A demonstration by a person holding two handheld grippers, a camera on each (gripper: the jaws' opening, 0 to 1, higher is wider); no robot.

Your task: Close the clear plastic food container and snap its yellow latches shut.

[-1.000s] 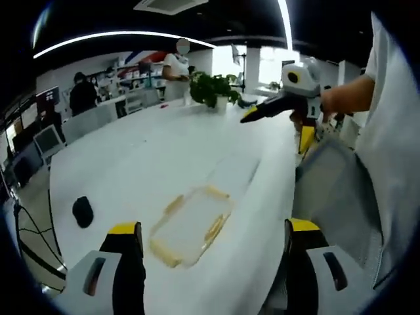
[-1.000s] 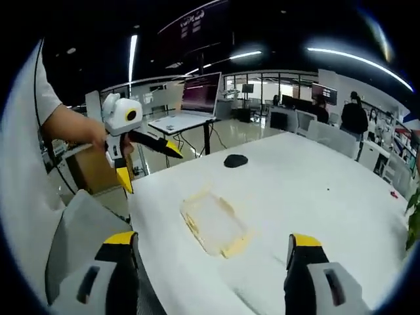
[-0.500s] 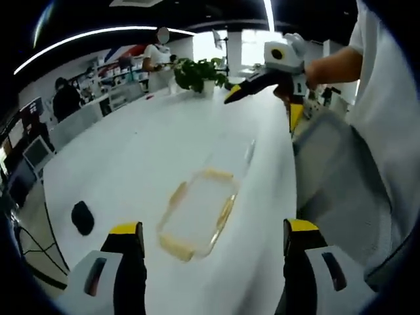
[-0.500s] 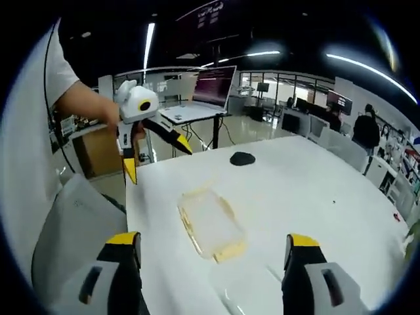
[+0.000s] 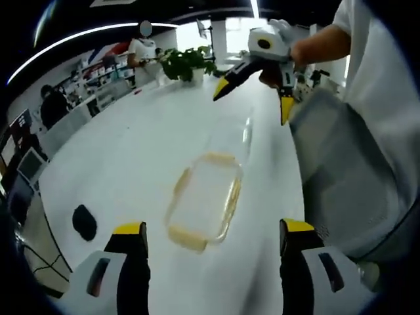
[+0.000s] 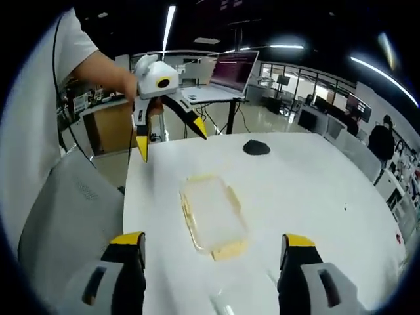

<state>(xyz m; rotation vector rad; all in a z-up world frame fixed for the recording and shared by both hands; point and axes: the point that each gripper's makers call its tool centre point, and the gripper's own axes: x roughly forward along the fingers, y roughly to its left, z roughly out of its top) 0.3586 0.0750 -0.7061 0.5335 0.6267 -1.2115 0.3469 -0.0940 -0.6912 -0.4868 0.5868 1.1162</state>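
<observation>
Container (image 5: 203, 210) beyond open, empty jaws

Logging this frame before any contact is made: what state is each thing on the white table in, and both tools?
Clear plastic food container with yellow latches: flat on the white table, untouched; latch state cannot be told.
Clear lid: lying on the table beyond the container, off it.
Small black object: resting on the table, apart from the container.
Left tool: open, holding nothing, above the table edge.
Right tool: open, holding nothing.

table (image 5: 131, 157): bare around container (image 5: 203, 209) | black object (image 5: 84, 222) well apart | chair (image 5: 344, 177) beside edge
</observation>
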